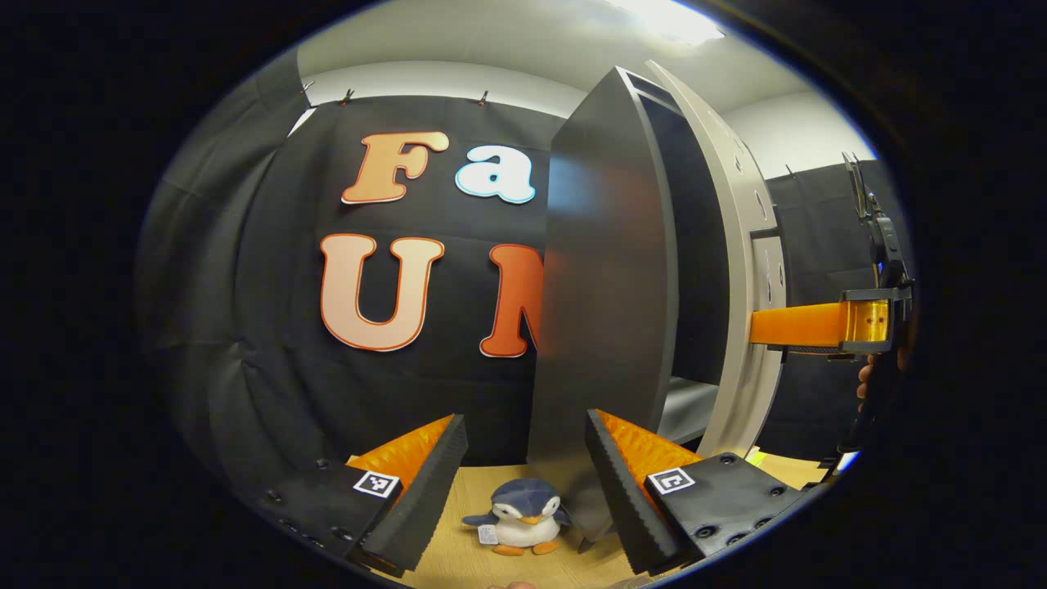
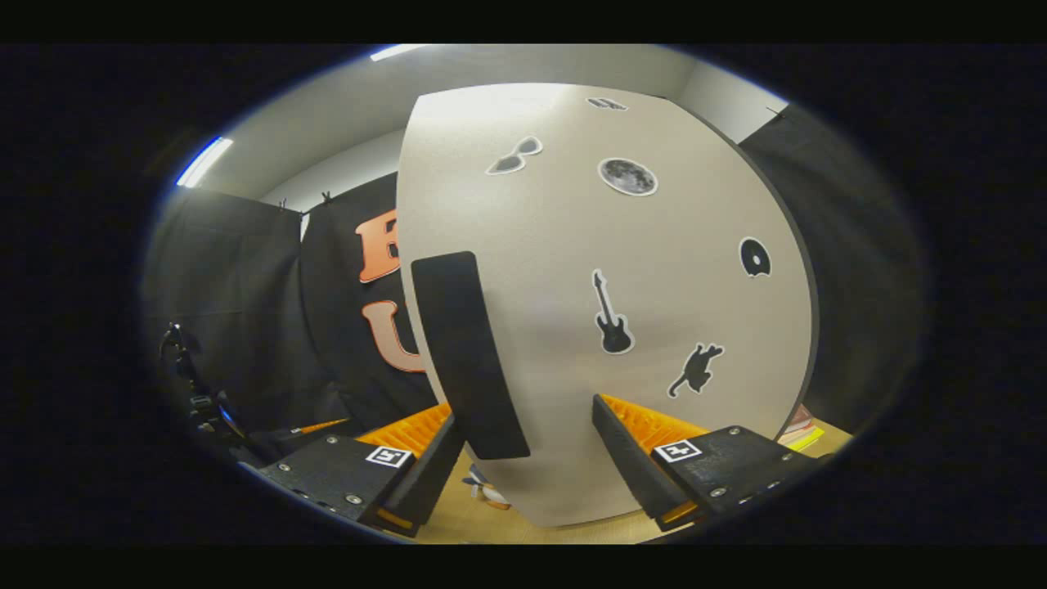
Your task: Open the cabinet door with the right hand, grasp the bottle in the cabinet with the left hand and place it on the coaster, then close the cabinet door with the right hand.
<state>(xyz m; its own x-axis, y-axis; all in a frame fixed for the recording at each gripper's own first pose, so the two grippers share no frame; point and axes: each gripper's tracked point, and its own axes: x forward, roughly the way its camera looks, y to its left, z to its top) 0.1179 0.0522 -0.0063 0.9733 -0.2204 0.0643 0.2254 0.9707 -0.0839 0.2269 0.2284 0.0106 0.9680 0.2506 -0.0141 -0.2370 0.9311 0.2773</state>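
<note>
The cabinet (image 1: pixel 605 270) stands close in front of my left gripper (image 1: pixel 523 466), its dark side panel towards me. My left gripper is open with nothing between its fingers. The pale cabinet door (image 1: pixel 740 245) stands a little ajar, and a strip of inner shelf (image 1: pixel 687 401) shows behind it. In the right gripper view the door (image 2: pixel 654 270) carries several dark stickers and a long black handle (image 2: pixel 466 352). My right gripper (image 2: pixel 523 458) is open at the door. The handle's lower end lies between its fingers, near the left one. My right gripper (image 1: pixel 761 327) also shows against the door's outer face in the left gripper view.
A small penguin plush (image 1: pixel 519 519) sits on the wooden table (image 1: pixel 458 564) just left of the cabinet's foot. Flat coloured things (image 2: pixel 797 429) lie on the table to the cabinet's right. Black cloth walls stand behind and to the sides.
</note>
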